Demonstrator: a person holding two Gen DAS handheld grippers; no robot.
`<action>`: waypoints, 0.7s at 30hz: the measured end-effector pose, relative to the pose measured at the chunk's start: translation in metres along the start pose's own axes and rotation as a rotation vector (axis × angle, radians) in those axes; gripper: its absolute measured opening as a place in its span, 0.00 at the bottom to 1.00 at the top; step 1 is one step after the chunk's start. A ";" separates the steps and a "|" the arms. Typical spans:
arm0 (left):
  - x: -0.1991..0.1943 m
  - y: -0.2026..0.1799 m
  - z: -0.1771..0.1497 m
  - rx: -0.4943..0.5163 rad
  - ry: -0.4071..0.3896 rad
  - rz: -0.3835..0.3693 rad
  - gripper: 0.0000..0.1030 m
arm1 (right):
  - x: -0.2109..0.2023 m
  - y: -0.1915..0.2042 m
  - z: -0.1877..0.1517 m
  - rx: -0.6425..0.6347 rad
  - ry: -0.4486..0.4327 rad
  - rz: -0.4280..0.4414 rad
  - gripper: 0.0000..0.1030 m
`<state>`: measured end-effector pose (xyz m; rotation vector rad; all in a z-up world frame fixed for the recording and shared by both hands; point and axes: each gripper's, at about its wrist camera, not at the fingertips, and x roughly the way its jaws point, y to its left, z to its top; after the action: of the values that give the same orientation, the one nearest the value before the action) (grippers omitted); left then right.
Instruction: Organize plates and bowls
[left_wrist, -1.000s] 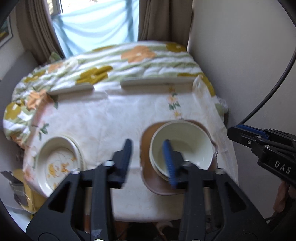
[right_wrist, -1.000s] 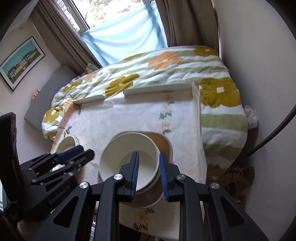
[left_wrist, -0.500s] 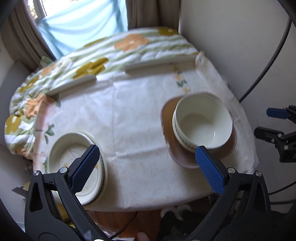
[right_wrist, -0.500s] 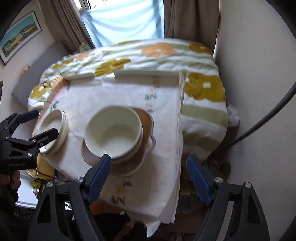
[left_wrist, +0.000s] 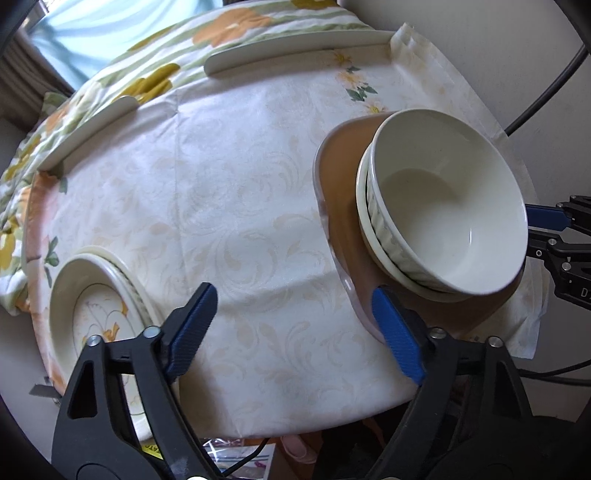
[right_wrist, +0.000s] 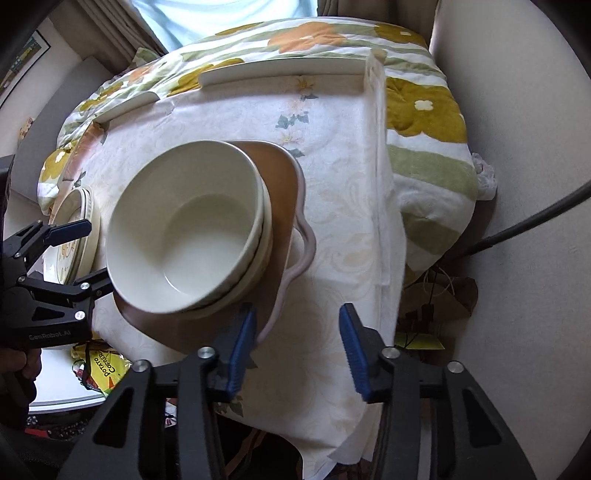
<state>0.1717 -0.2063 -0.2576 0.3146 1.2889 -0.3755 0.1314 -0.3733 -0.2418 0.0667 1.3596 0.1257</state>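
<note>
Floral plates stacked at table's left edge. Left gripper over near edge between the stacks, jaws fairly wide, just been closing, nothing between them. Nested bowls on brown dish at right edge, up-right of its fingers. Right gripper nearer: jaws part-open, closing, left pad beside dish rim, empty

White lettering reading "GenRobot.AI" is showing on the black body of the left gripper in the right wrist view. A yellow package below the table edge is displaying "Potato" and part of another word, "CORNER" or similar, not fully legible. In the left wrist view, the right gripper is showing only a "D".
</note>
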 end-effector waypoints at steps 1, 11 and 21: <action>0.003 -0.001 0.002 0.006 0.007 -0.008 0.69 | 0.002 0.002 0.002 -0.013 0.005 -0.011 0.31; 0.024 -0.016 0.012 0.054 0.015 -0.073 0.31 | 0.025 0.005 0.011 -0.087 0.005 -0.021 0.22; 0.025 -0.031 0.010 0.120 -0.028 -0.068 0.13 | 0.033 0.013 0.010 -0.188 -0.049 0.019 0.12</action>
<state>0.1729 -0.2408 -0.2797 0.3662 1.2543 -0.5142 0.1474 -0.3556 -0.2697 -0.0753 1.2926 0.2656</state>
